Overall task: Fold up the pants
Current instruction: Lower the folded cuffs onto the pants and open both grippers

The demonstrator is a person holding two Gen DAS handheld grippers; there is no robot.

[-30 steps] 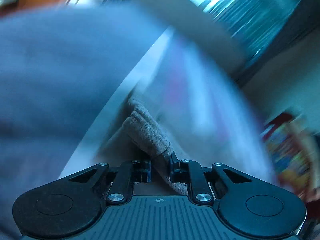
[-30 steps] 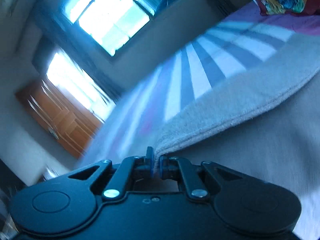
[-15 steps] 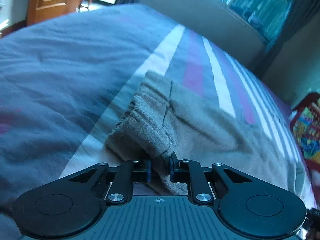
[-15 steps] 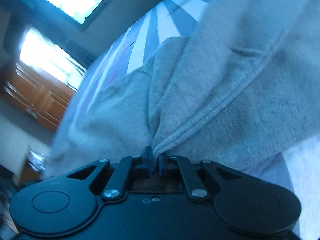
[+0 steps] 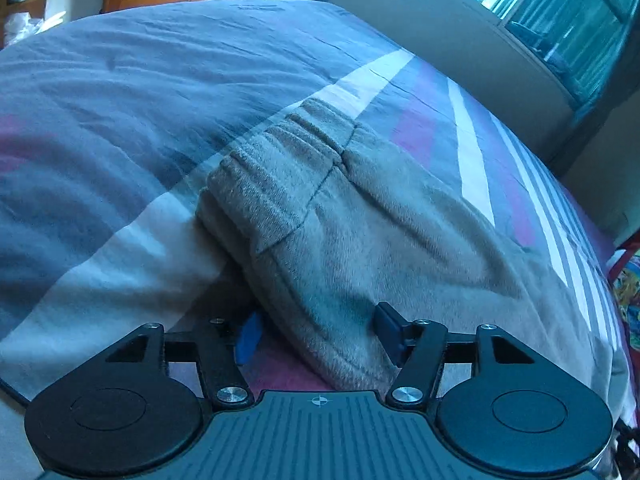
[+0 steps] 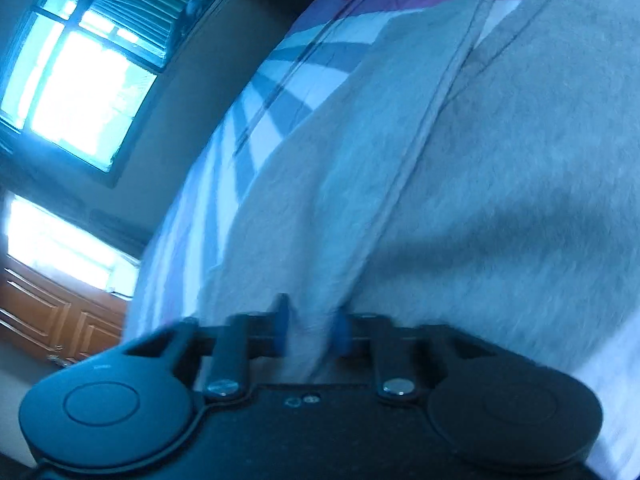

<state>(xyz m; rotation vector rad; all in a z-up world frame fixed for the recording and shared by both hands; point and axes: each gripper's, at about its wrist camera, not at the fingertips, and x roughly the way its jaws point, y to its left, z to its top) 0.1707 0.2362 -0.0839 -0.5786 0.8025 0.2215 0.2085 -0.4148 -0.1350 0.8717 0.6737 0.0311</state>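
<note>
The soft striped bed cover (image 5: 120, 120) in grey, white and magenta carries the grey fleece pants (image 5: 360, 220), which lie flat across it with the ribbed waistband (image 5: 276, 168) toward the far side in the left view. The cover is puffy, so any drag on the cloth could rumple both layers and skew the fold. The left gripper (image 5: 318, 324) is opening: the near edge of the pants lies between its jaws, but the pads are clear of it. If it lifts away carelessly, a pad could snag the nap and flip that edge. The right gripper (image 6: 311, 324) appears closed on a fold of the pants, though the view is blurred. A one-sided pull from there could slide the stacked legs apart.
</note>
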